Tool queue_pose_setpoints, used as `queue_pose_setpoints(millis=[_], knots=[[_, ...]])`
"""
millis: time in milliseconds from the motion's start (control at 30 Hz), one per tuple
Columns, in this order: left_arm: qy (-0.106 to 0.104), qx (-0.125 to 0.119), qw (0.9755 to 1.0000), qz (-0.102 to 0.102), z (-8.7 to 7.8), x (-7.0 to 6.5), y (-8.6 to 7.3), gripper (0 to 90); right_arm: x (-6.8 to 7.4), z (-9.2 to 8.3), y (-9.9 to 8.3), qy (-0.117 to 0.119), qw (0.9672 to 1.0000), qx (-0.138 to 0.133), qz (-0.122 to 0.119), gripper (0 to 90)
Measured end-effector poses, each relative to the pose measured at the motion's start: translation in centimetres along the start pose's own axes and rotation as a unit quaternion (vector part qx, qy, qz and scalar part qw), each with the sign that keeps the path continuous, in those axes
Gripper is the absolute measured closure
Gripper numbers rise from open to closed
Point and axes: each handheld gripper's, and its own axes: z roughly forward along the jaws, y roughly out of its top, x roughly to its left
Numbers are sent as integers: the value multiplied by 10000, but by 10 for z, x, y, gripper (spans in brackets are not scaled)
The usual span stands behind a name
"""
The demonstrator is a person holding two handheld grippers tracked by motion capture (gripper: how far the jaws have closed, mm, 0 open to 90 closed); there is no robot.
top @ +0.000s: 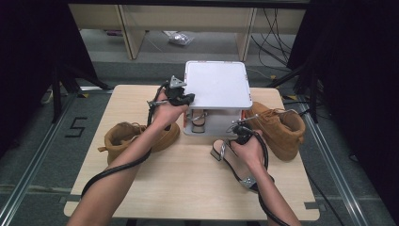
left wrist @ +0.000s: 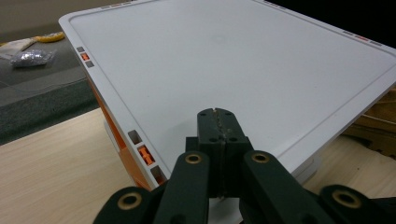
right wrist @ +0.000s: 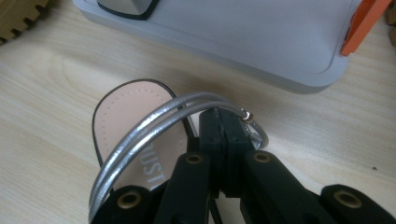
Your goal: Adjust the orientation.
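Silver-strapped sandal [top: 231,160] lies on the wooden bench [top: 188,188] at right of centre, toe toward the white shoe box [top: 217,84], pinkish insole up. Right claw [top: 240,132] is clenched on the sandal's silver strap [right wrist: 154,135]; in the right gripper view the two black jaws meet with the doubled strap looped across their tips, beside a small metal ring. The box's grey base edge [right wrist: 261,60] lies just beyond the sandal's toe, an orange fitting [right wrist: 364,23] at its corner. Inside the box's open front, another sandal [top: 199,117] sits on the lower tray. Left claw [top: 188,98] rests at the near-left edge of the box's white lid [left wrist: 233,70], jaws pressed together, with the lid surface spreading beyond them; whether they pinch the lid's rim I cannot tell. Tan boot [top: 134,139] lies on its side at bench left, partly behind the left forearm; a second tan boot [top: 280,129] stands upright at bench right, just beside the box
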Motion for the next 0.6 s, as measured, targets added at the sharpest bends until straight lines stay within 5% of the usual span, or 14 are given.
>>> queue_pose_setpoints(millis=[400,600], knots=[[17,-27,10000,10,1,-2,1,899,2,7,6,47,9999,122,70,900],[6,-41,10000,-14,1,-1,1,899,7,12,8,284,9993,123,-227,900]])
